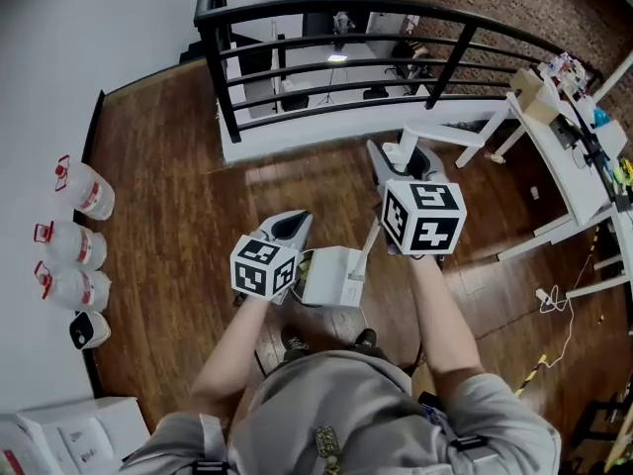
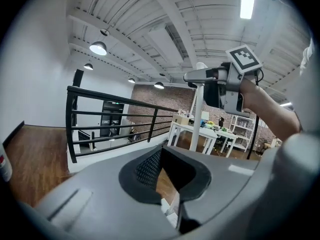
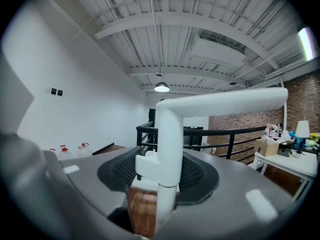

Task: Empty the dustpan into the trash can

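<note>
A white dustpan (image 1: 331, 277) hangs above the wooden floor in front of the person, on a long white handle (image 1: 435, 132) with a bent top. My right gripper (image 1: 396, 156) is shut on that handle; in the right gripper view the upright handle (image 3: 170, 149) sits clamped between the dark pads (image 3: 120, 171). My left gripper (image 1: 290, 228) is just left of the pan and points away from the person. Its jaws stand a little apart, with floor and a white corner of the dustpan (image 2: 170, 210) showing through the gap. No trash can is in view.
A black railing (image 1: 336, 13) curves across the far side. Clear jugs with red caps (image 1: 84, 188) line the left wall, with a small black-and-white item (image 1: 89, 330) below them. White tables (image 1: 569, 166) stand at the right and white boxes (image 1: 69, 428) at the lower left.
</note>
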Demonstrator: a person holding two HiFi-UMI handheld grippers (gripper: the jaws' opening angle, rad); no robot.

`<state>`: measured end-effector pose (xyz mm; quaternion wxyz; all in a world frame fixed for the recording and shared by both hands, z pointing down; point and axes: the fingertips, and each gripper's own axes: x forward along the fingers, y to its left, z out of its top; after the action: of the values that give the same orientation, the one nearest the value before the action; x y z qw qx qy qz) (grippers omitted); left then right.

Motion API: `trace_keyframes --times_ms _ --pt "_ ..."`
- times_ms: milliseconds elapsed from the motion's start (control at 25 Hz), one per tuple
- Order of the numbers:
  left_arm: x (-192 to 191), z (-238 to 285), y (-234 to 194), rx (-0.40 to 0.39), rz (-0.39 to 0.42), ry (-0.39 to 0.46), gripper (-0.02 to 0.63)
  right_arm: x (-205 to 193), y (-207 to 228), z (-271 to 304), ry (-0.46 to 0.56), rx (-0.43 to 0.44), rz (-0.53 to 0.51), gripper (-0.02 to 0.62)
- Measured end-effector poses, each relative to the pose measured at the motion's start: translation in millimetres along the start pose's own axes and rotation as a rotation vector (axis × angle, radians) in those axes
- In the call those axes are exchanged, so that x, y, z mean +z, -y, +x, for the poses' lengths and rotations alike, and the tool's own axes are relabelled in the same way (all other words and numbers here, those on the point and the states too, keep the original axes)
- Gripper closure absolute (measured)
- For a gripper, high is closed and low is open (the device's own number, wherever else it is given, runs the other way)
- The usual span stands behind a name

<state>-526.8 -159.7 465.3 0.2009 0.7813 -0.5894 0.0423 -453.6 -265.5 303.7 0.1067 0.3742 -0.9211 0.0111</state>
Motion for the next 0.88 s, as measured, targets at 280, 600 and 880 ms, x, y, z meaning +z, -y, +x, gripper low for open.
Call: trace_keyframes --times_ms 280,600,880 --pt "23.5 59.7 61.0 -0.041 0.038 0.009 0.601 26.6 90.1 -59.0 0.087 -0.035 0.036 0.396" --pt "32.4 109.6 122.0 -0.097 0.077 -0.006 0.601 19.1 190.9 -93.1 0.117 -0.118 0.041 0.397" --pt "18.3 153.0 167.9 -0.138 0.093 -0.05 0.601 -31.8 272.9 -111.6 0.115 -0.148 0.06 0.397"
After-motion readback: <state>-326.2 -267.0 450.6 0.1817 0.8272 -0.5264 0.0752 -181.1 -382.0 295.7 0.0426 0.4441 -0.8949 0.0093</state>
